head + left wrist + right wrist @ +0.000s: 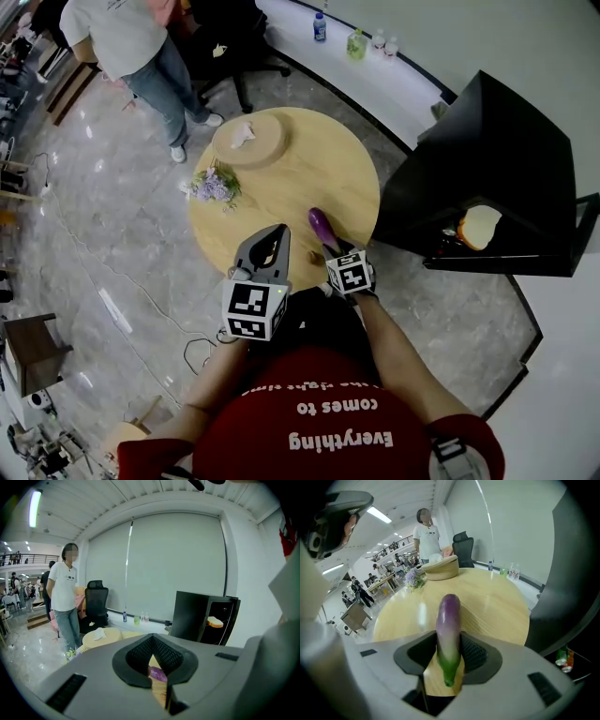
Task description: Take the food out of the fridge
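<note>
**Lighting:** bright, even, indoor.
**Glare:** in the head view, pale streaks on the polished floor (112,309) left of the bench (309,178). In the right gripper view, a soft sheen on the bench top.
**Source:** ceiling strip lamp (33,508), high and left of the bench in the left gripper view.
**Dim area:** the fridge (497,159), right of the bench, has a dark interior.
**Distortion:** fisheye bend and black corners in both gripper views.
**Focus:** nearest foreground soft in both gripper views.

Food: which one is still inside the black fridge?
The bread slice, lying on a shelf in the open fridge. The purple eggplant is already out, gripped by the right tongs over the round table.
</note>
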`<action>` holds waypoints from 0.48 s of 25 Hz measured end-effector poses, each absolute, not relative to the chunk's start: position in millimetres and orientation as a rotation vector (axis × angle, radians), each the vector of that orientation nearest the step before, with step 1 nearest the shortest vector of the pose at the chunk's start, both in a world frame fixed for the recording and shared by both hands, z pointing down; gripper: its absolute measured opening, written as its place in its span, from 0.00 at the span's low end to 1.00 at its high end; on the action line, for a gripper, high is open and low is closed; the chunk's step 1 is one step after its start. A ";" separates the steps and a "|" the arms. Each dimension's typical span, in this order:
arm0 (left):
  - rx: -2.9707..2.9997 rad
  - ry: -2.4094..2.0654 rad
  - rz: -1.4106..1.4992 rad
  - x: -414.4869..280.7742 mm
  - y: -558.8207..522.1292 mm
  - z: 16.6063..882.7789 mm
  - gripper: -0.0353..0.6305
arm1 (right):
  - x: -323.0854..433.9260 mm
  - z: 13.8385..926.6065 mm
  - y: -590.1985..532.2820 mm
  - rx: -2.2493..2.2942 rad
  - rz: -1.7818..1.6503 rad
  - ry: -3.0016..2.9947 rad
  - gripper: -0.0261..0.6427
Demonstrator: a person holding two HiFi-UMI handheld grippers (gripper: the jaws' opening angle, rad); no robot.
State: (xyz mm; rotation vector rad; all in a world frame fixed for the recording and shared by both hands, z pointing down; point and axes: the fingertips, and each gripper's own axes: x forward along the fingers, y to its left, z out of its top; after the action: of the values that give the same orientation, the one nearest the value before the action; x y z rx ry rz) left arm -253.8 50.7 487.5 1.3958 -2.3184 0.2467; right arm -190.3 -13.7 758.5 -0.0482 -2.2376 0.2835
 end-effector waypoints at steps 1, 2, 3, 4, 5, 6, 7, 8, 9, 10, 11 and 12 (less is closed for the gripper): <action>1.399 -2.313 0.248 -253.1 50.6 488.8 0.06 | -188.9 762.2 -13.1 -0.046 0.282 -2.228 0.28; 1.402 -2.309 0.250 -252.6 50.6 489.8 0.06 | -188.0 765.7 -12.4 -0.045 0.274 -2.219 0.28; 1.404 -2.304 0.253 -252.3 50.7 490.7 0.06 | -187.5 768.7 -11.6 -0.047 0.257 -2.210 0.28; 1.406 -2.300 0.255 -251.9 50.7 491.4 0.06 | -187.2 771.0 -10.7 -0.050 0.234 -2.201 0.28; 1.408 -2.295 0.256 -251.2 50.5 492.0 0.06 | -186.8 772.0 -9.6 -0.055 0.212 -2.188 0.28; 1.411 -2.291 0.257 -250.3 49.9 492.6 0.06 | -186.1 771.7 -8.4 -0.061 0.198 -2.173 0.28; 1.415 -2.288 0.258 -249.2 48.9 493.0 0.06 | -185.3 770.8 -7.5 -0.066 0.193 -2.161 0.28; 1.421 -2.285 0.260 -248.0 47.4 493.1 0.06 | -184.8 770.2 -7.0 -0.072 0.196 -2.154 0.29; 1.428 -2.283 0.262 -246.6 45.8 493.0 0.06 | -185.0 770.3 -6.7 -0.077 0.205 -2.155 0.29; 1.433 -2.279 0.265 -245.3 44.3 493.1 0.06 | -185.8 770.5 -6.7 -0.080 0.215 -2.161 0.29; 1.438 -2.275 0.270 -244.1 43.0 493.4 0.06 | -186.5 770.1 -6.8 -0.081 0.223 -2.168 0.29; 1.442 -2.271 0.276 -243.3 41.7 494.1 0.06 | -186.6 768.1 -6.9 -0.077 0.229 -2.172 0.29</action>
State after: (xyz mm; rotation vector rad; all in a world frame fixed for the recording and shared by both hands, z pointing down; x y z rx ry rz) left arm -243.3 41.7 494.1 1.4420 -2.2712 0.2760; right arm -186.6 -6.9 768.1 -0.0771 -2.1723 0.2294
